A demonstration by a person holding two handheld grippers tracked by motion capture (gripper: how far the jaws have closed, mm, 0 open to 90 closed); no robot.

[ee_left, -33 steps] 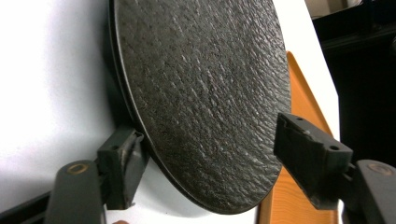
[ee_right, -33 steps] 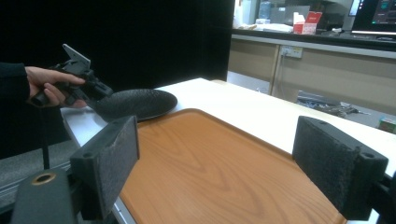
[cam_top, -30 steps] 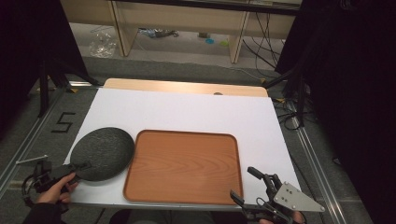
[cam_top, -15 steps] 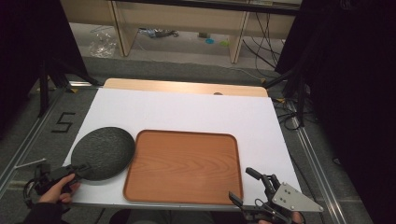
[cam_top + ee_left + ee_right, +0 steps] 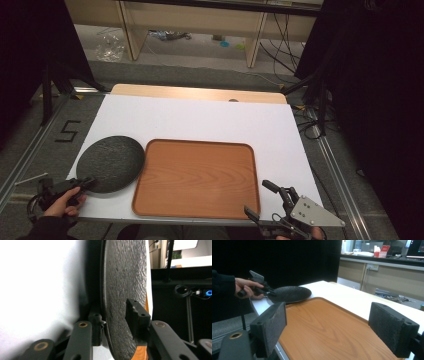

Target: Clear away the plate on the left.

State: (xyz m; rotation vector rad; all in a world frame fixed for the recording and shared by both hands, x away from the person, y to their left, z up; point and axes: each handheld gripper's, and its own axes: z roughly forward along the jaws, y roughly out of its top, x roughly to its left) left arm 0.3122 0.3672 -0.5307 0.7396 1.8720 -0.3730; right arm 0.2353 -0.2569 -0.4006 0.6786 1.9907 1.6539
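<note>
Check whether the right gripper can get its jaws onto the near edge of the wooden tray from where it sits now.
Probably yes: the right gripper is open at the wooden tray's near right corner, nothing lying between.

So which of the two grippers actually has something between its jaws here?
The left gripper: its pads sit on either side of the dark textured plate's near rim. The right gripper is open by the wooden tray's near right corner, nothing between its pads.

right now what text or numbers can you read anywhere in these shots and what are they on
"5": black mark on the grey floor left of the table, high view.
Red box on the far counter, right gripper view: any print is too blurred to read.
Plate and tray: no writing.
</note>
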